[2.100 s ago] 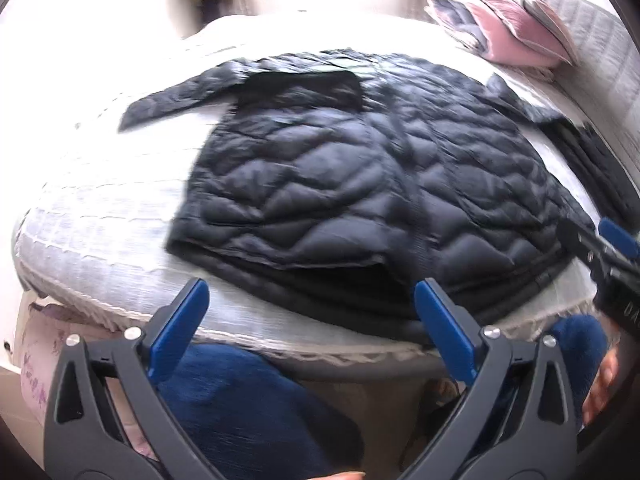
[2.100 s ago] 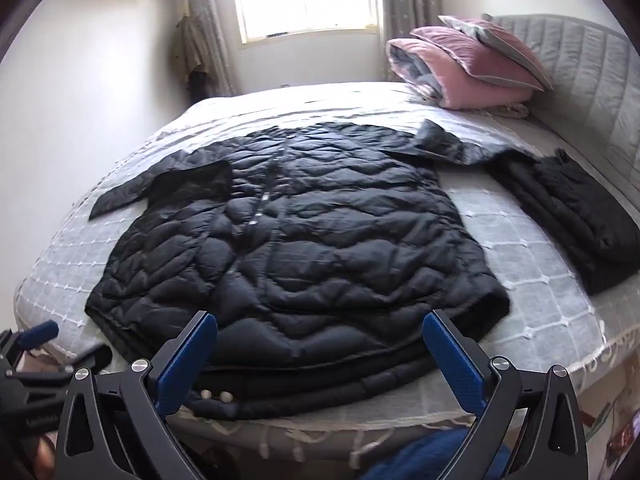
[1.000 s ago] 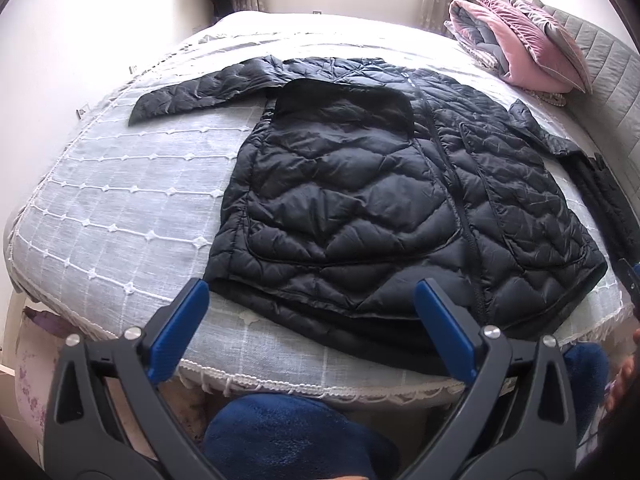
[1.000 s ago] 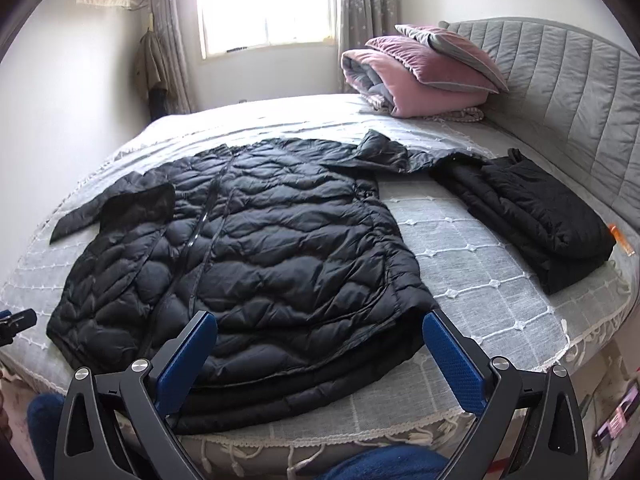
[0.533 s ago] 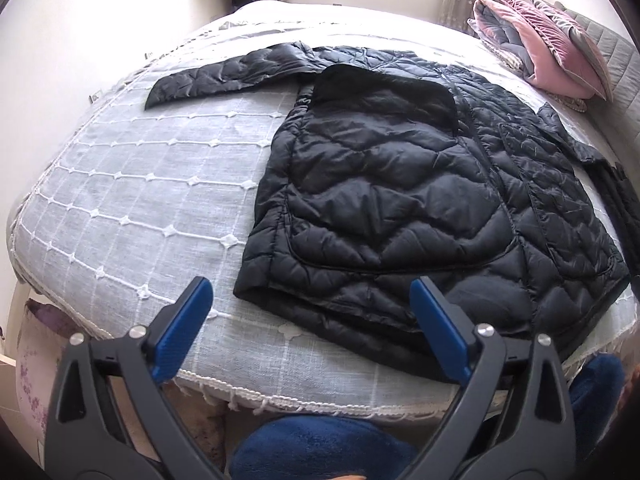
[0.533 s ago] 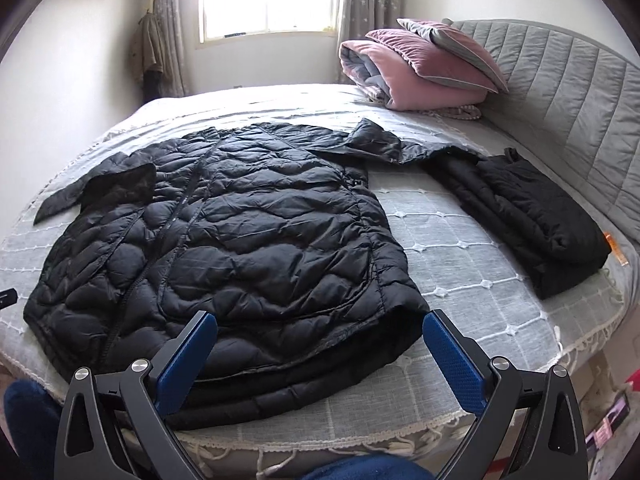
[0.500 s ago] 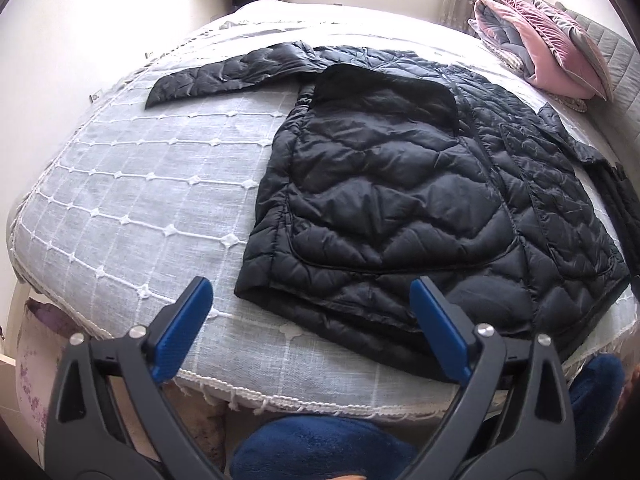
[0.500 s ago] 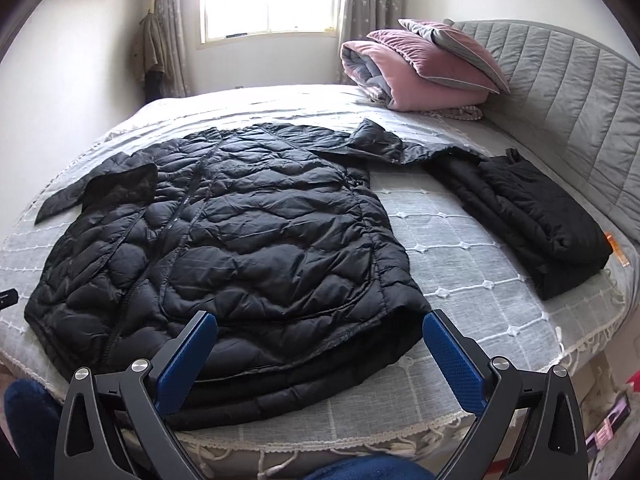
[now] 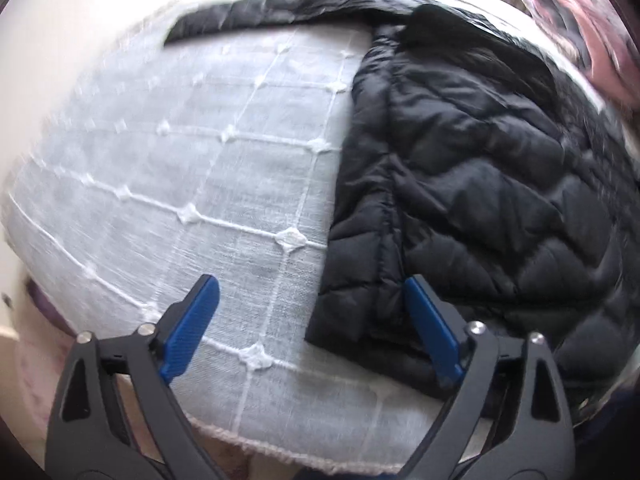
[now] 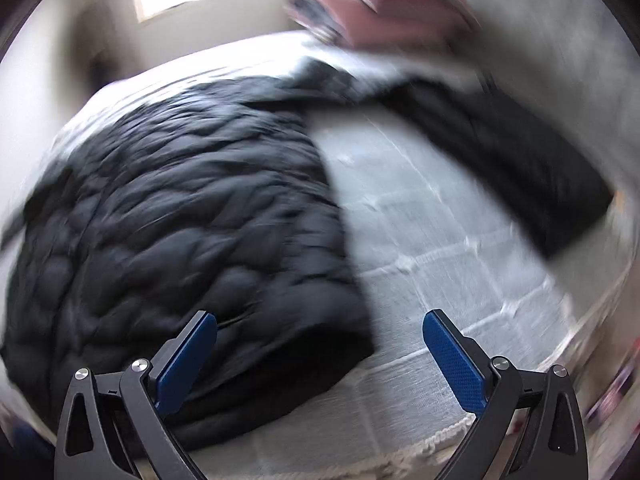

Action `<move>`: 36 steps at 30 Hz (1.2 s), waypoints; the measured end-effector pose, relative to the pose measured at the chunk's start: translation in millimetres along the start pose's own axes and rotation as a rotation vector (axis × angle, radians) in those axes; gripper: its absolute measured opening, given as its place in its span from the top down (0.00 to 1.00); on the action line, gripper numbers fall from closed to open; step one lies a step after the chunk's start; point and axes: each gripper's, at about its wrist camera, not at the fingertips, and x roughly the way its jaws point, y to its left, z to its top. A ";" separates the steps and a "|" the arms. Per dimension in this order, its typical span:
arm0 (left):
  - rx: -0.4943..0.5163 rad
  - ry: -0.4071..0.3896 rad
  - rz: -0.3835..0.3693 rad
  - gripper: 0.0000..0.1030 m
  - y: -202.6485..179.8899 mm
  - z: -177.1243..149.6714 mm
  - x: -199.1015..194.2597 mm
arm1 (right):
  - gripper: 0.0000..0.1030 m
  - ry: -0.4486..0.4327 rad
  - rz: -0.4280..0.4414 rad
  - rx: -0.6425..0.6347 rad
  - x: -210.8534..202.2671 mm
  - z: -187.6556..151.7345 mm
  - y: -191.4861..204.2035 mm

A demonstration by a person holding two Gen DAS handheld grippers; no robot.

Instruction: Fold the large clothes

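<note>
1. The jacket (image 9: 480,184) lies flat on the bed (image 9: 200,168), hem at the near edge, collar and sleeves at the far side. Its long axis runs near to far.
2. I hold the left tool (image 9: 312,320) with its jaws wide and nothing between them. The near left hem corner (image 9: 340,320) of the jacket sits just ahead of this tool, toward its right finger (image 9: 430,328), which overlaps the hem edge in the left wrist view. Whether it touches the fabric I cannot tell.
3. I hold the right tool (image 10: 320,356) with its jaws wide and nothing held. The near right hem corner (image 10: 352,340) lies between its fingers, nearer the left one. This view is blurred, so fine detail is unreadable.
4. My judgement: each tool is nearer its own hem corner, so the coming move is a paired grasp at the hem, followed by a fold toward the collar.
5. A second dark garment (image 10: 512,164) lies to the right on the bed, well apart from the jacket body.
</note>
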 end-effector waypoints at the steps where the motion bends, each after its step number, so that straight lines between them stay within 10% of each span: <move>1: -0.014 0.016 -0.040 0.34 1.6 -0.9 3.0 | 0.01 0.033 0.046 0.054 9.4 3.2 -12.2; 3: 0.009 0.020 -0.084 0.55 -6.4 -3.3 3.1 | 0.18 0.106 0.152 0.114 27.2 5.1 -23.9; 6: 0.058 0.004 -0.073 0.85 -22.0 -4.7 -1.6 | 0.87 0.159 0.271 0.133 39.7 4.3 -23.8; 10: 0.034 -0.008 -0.055 0.90 -22.0 -2.2 -8.0 | 0.93 0.106 0.269 0.157 35.2 15.3 -30.5; 19: 0.096 -0.027 -0.066 0.90 -27.6 -7.6 -5.5 | 0.94 0.037 0.116 0.189 34.4 36.0 -47.1; 23: 0.093 -0.017 -0.092 0.72 -11.6 -2.3 -14.5 | 0.92 0.063 0.118 0.187 43.9 23.2 -52.4; 26: 0.075 -0.058 -0.072 0.59 3.7 10.0 -29.3 | 0.78 -0.010 0.076 0.148 20.0 30.0 -48.7; 30: 0.048 -0.137 -0.111 0.33 11.4 41.6 -48.1 | 0.29 -0.215 -0.081 0.154 -30.6 54.4 -41.9; 36: 0.132 -0.130 -0.188 0.29 -46.2 116.8 -32.4 | 0.25 -0.144 0.200 -0.008 -16.6 96.4 40.6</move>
